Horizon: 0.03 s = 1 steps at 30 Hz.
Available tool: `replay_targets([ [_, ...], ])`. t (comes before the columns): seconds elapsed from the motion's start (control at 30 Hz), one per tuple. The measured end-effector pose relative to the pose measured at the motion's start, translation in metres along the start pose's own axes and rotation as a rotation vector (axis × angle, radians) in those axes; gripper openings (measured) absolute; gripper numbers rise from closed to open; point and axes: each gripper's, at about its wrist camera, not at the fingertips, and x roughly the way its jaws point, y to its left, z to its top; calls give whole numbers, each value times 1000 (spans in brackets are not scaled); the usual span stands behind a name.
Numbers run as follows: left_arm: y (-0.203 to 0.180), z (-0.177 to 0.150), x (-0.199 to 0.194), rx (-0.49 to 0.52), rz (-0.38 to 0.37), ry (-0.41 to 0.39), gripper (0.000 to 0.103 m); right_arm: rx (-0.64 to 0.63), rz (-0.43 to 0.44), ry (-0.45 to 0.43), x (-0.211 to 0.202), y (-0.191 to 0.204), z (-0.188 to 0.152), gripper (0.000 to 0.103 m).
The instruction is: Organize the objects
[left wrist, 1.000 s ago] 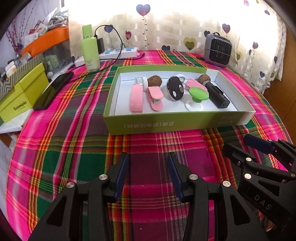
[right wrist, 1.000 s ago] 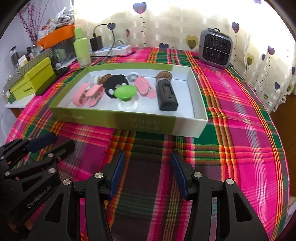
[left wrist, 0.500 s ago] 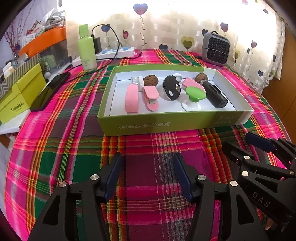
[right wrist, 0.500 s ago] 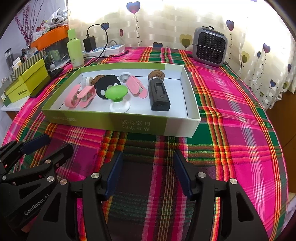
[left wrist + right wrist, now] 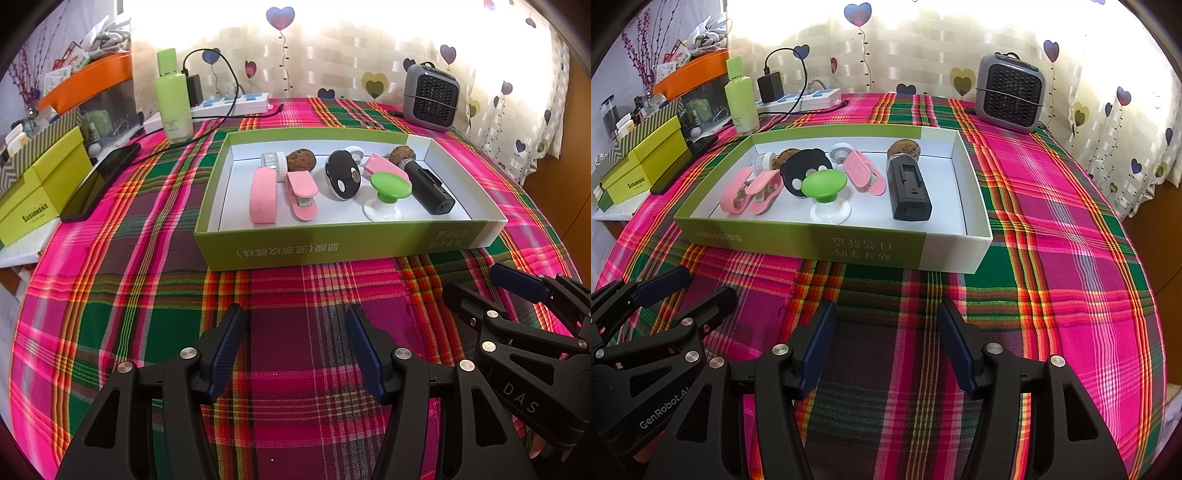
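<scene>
Left wrist view gives me my left gripper [image 5: 295, 347] with its jaws standing well apart and nothing between them, only plaid tablecloth [image 5: 110, 295] beneath. My right gripper [image 5: 886, 343] is the same: jaws parted, empty, hanging over the near part of the table. Beyond both sits the green tray [image 5: 332, 247], with everything inside it: a pink case [image 5: 263, 197] at the left, a pink clip [image 5: 303, 194] beside it, a black oval piece [image 5: 341, 175], a green-topped knob [image 5: 389, 188] on a white base, and a black block [image 5: 428, 186] at the right. Far right stands a small grey heater [image 5: 431, 98].
</scene>
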Motion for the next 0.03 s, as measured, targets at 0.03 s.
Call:
replay_targets([
  [0.03, 0, 0, 0, 0, 0, 0, 57, 0, 0, 0, 0, 0, 0, 58],
])
